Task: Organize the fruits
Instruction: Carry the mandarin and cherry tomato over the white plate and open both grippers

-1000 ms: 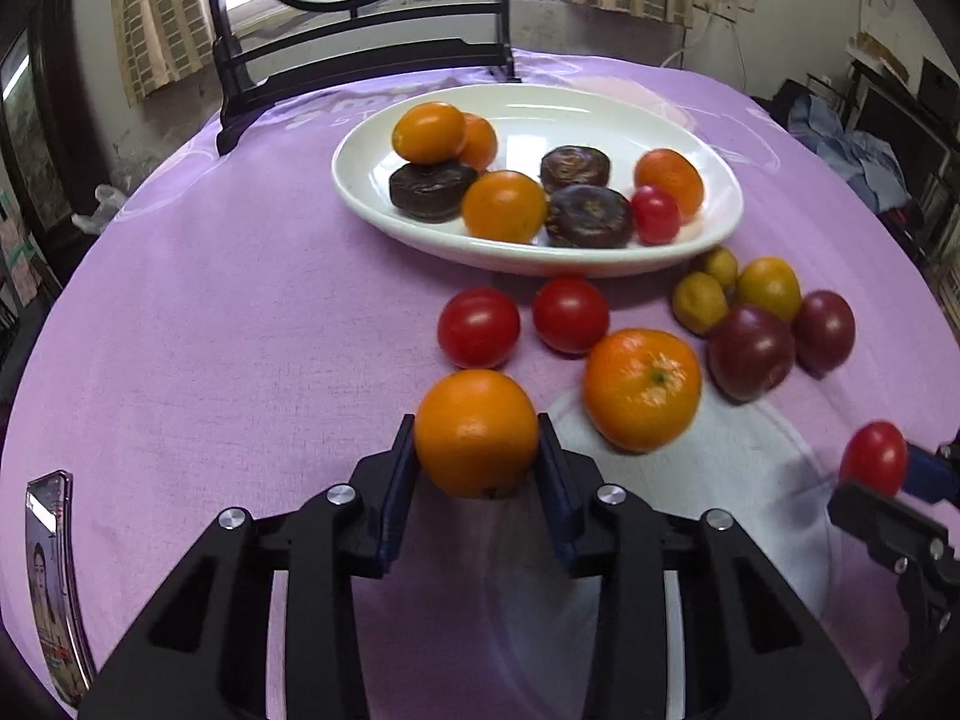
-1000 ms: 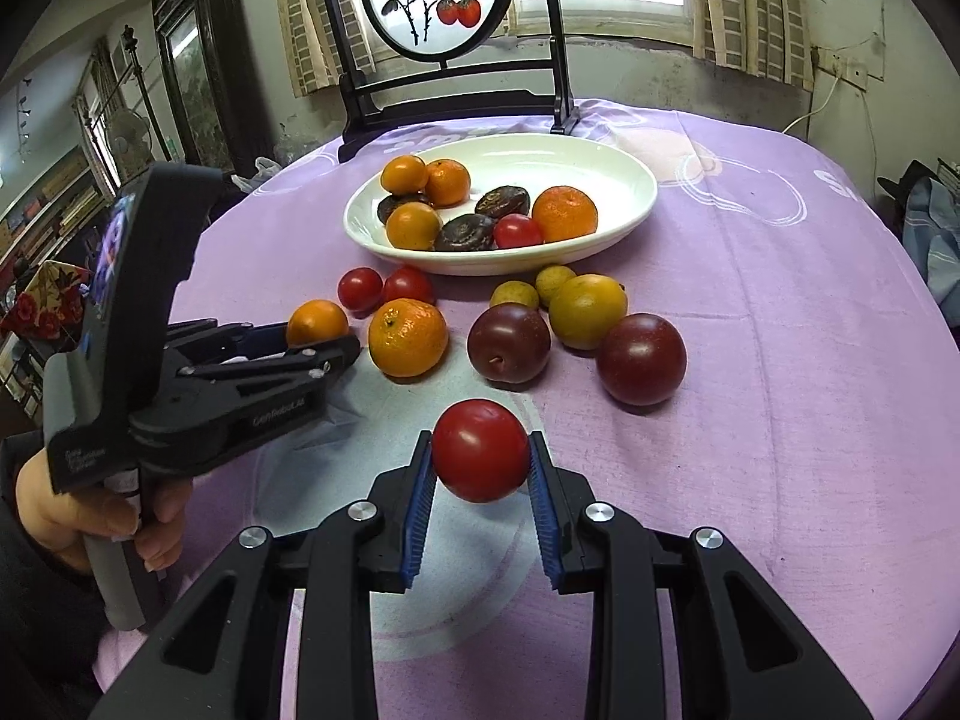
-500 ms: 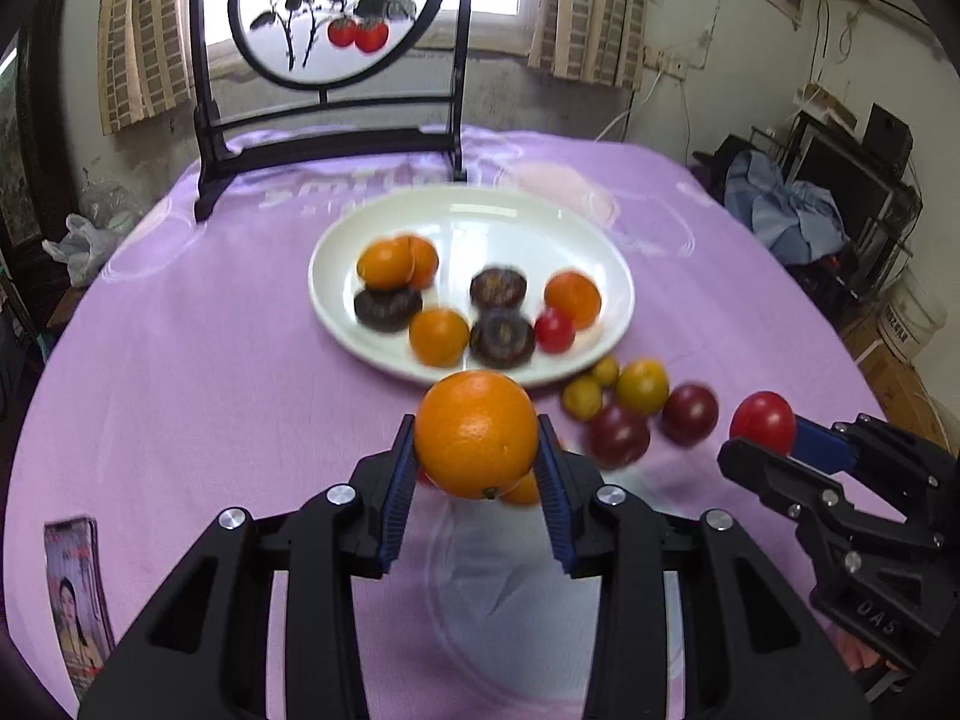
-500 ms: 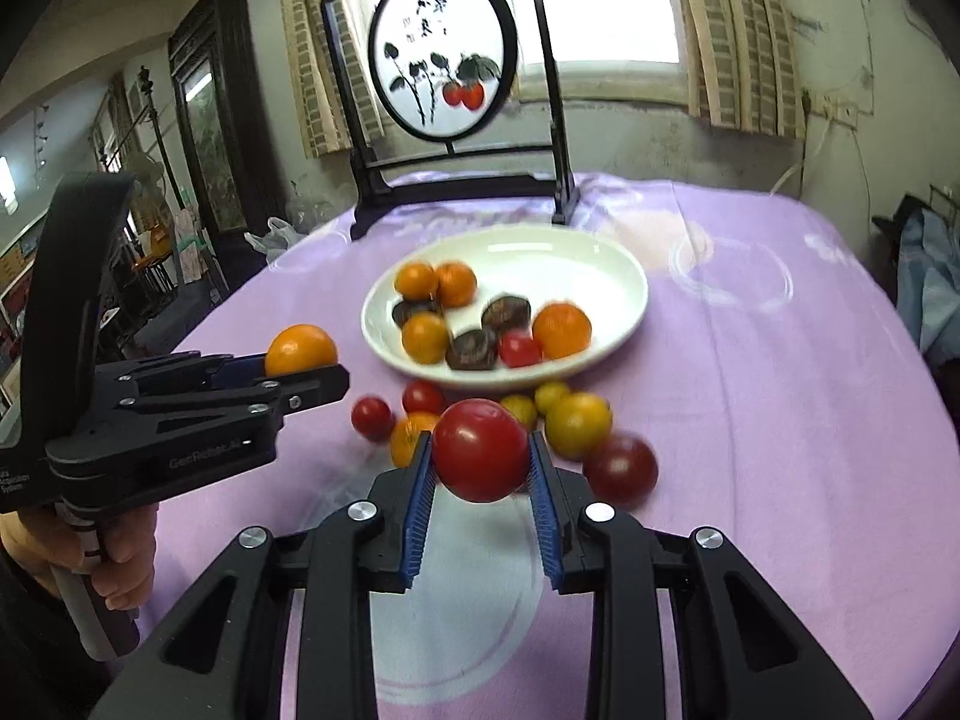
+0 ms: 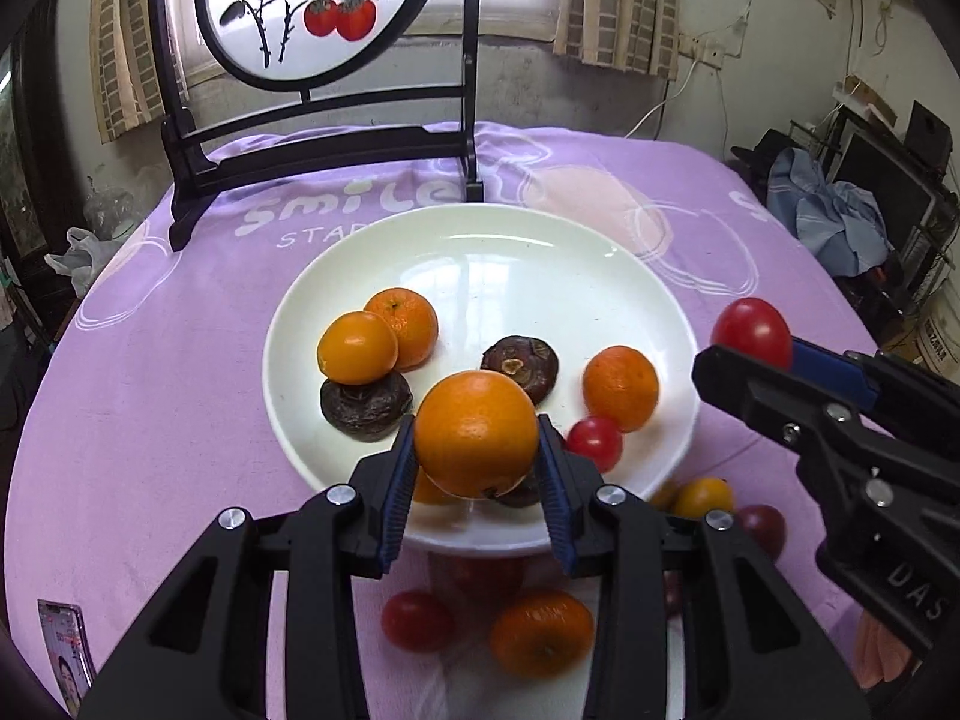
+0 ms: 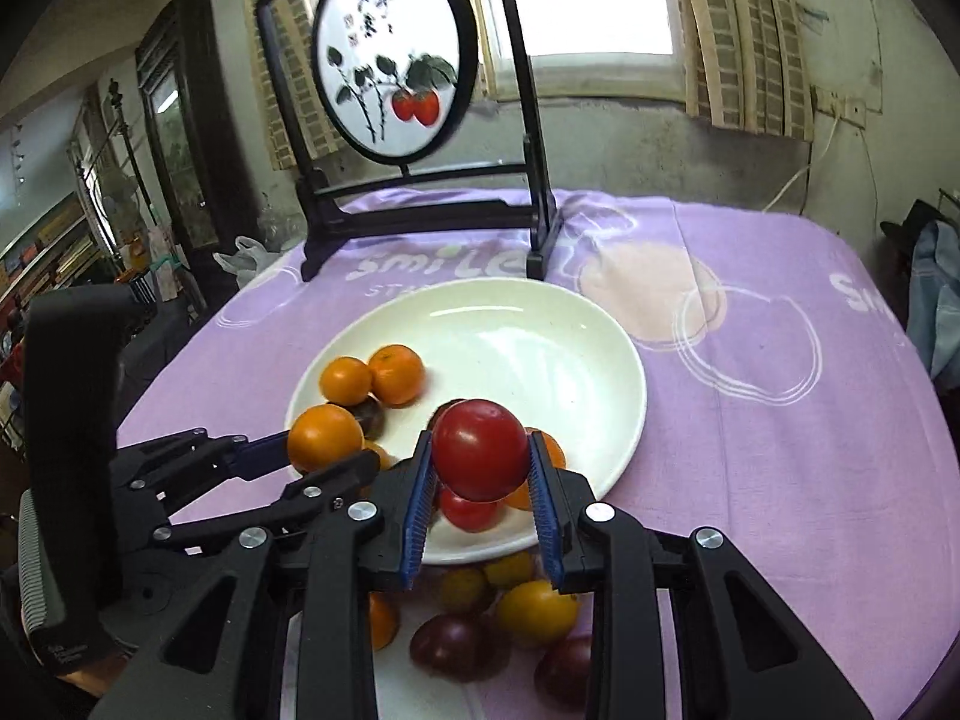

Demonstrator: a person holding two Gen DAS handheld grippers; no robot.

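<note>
My left gripper (image 5: pixel 477 468) is shut on an orange (image 5: pixel 476 433) and holds it above the near rim of the white plate (image 5: pixel 540 276). My right gripper (image 6: pixel 482 495) is shut on a red tomato (image 6: pixel 480 449) above the plate's (image 6: pixel 540 330) near edge. The plate holds several oranges, dark round fruits and a small tomato (image 5: pixel 594 443). The right gripper with its tomato (image 5: pixel 751 333) shows in the left wrist view; the left gripper's orange (image 6: pixel 324 438) shows in the right wrist view.
Loose fruit lies on the purple cloth in front of the plate: an orange (image 5: pixel 542 633), a tomato (image 5: pixel 417 621), yellow fruits (image 6: pixel 536 611) and dark plums (image 6: pixel 456 645). A framed round painting stand (image 5: pixel 312 138) stands behind the plate. A phone (image 5: pixel 66 654) lies near left.
Both grippers have risen and moved forward with their fruit, from over the loose fruit to above the plate's near rim.
</note>
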